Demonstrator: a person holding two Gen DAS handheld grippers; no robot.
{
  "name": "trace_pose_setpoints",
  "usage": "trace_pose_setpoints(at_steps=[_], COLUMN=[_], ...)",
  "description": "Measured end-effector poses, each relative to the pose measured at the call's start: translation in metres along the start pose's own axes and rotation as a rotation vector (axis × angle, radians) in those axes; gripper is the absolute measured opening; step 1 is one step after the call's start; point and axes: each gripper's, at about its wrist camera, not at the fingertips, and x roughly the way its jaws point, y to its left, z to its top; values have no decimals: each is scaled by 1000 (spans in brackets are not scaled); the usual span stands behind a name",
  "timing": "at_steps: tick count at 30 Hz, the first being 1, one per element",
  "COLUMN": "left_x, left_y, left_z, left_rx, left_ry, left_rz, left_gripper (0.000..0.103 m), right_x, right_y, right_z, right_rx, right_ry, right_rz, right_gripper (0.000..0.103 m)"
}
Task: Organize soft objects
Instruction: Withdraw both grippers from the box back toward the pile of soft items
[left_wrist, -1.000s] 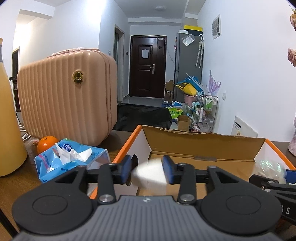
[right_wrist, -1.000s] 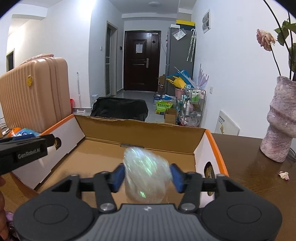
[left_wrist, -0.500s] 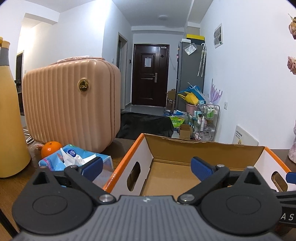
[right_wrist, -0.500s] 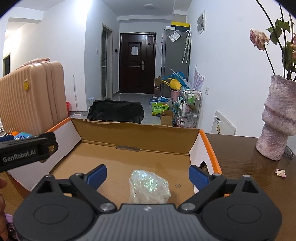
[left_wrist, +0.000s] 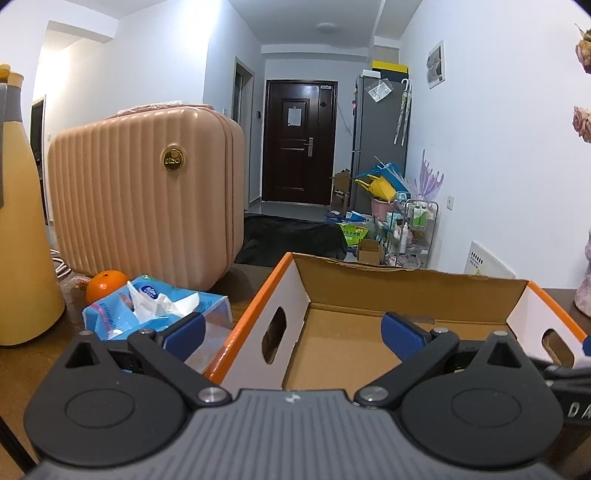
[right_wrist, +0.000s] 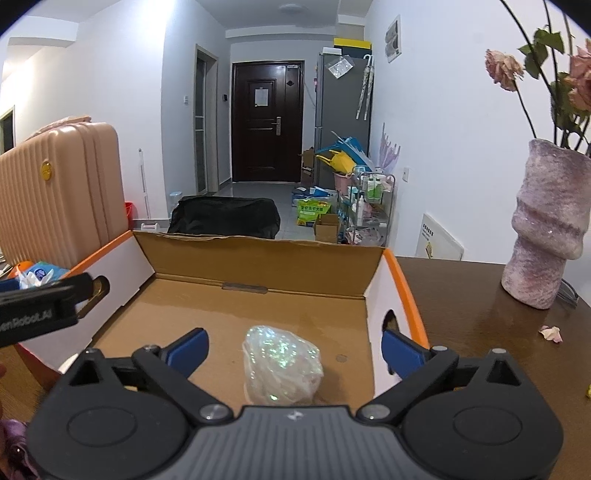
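Note:
An open cardboard box (right_wrist: 258, 254) with orange rims sits on the brown table; it also shows in the left wrist view (left_wrist: 406, 284). A shiny iridescent soft bundle (right_wrist: 282, 363) lies on the box floor near its front. My right gripper (right_wrist: 293, 349) is open and empty, its jaws spread wide on either side of the bundle, apart from it. My left gripper (left_wrist: 291, 332) is open and empty over the box's left wall; one finger (left_wrist: 184, 330) is outside the box. The white soft piece it held earlier is hidden.
A blue tissue pack (left_wrist: 147, 306) and an orange (left_wrist: 107, 282) lie left of the box, before a pink suitcase (left_wrist: 147, 206). A yellow bottle (left_wrist: 22, 236) stands far left. A pink vase (right_wrist: 546, 236) with dried flowers stands right; a petal (right_wrist: 552, 332) lies nearby.
Both grippers opened. The right one let the shiny bundle down onto the box floor and drew back. The left one let go of a white soft piece and drew back.

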Motion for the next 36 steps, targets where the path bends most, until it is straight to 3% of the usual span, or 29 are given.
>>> trace_pose_setpoints(at_steps=[16, 27, 36], left_x=[-47, -77, -113], left_y=[26, 56, 67], left_z=[8, 3, -12], left_rx=[-35, -65, -15], left_ry=[-92, -118, -156], left_rz=[11, 51, 68], left_gripper=[103, 103, 103], right_x=[-75, -114, -142], right_y=[-6, 4, 5], right_z=[3, -21, -44], right_rx=[2, -31, -32], right_ry=[-131, -167, -182], right_rz=[68, 98, 115], right_gripper=[103, 103, 103])
